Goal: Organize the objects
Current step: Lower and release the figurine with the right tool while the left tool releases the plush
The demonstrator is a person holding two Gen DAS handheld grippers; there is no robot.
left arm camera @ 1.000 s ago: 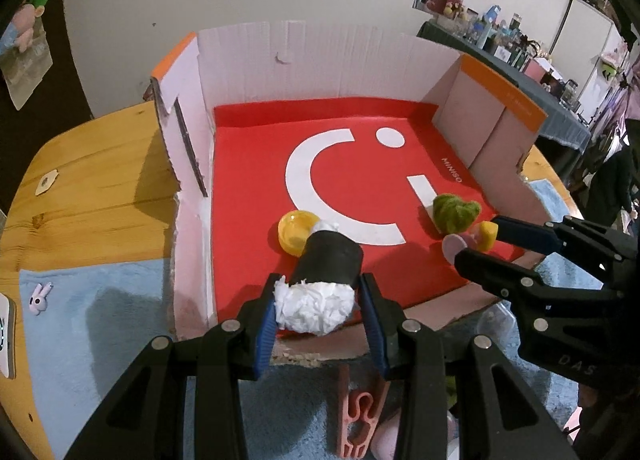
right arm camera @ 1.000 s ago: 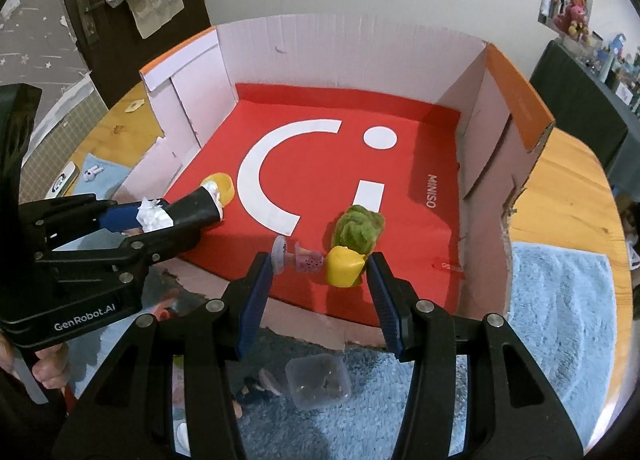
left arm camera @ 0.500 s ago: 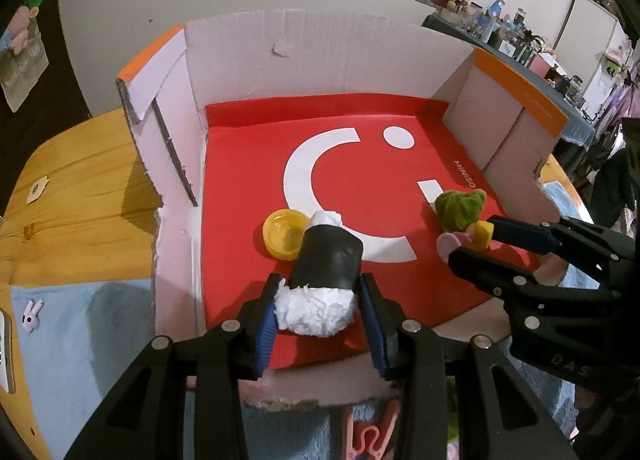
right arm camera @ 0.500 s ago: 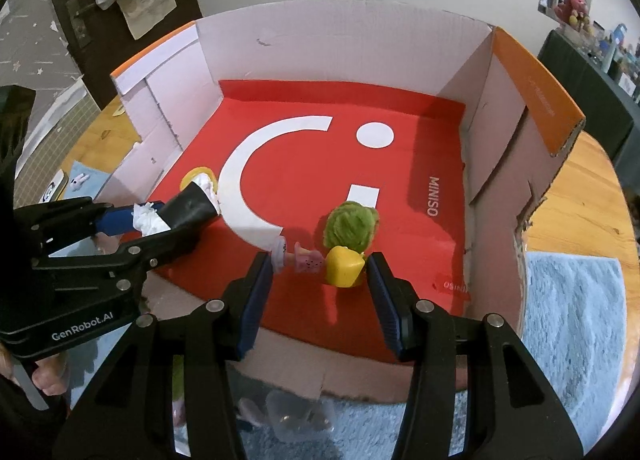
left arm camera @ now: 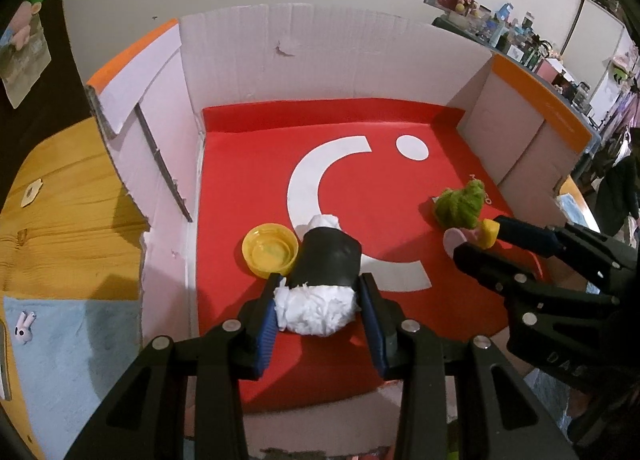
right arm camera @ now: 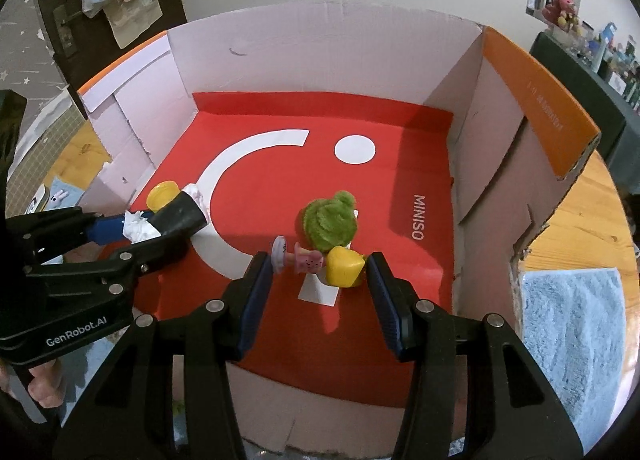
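Note:
My left gripper is shut on a black roll stuffed with white tissue and holds it over the red floor of an open cardboard box, beside a yellow cap. My right gripper is shut on a small toy with a yellow end and a pink stem, held low inside the box next to a fuzzy green ball. Each gripper also shows in the other view: the right one and the left one.
The box stands on a wooden table with a light blue towel at the left and at the right. The box's side flaps rise at both sides. A cluttered shelf stands far right.
Both grippers have moved forward over the front wall into the box, each carrying its object lower and deeper over the red floor.

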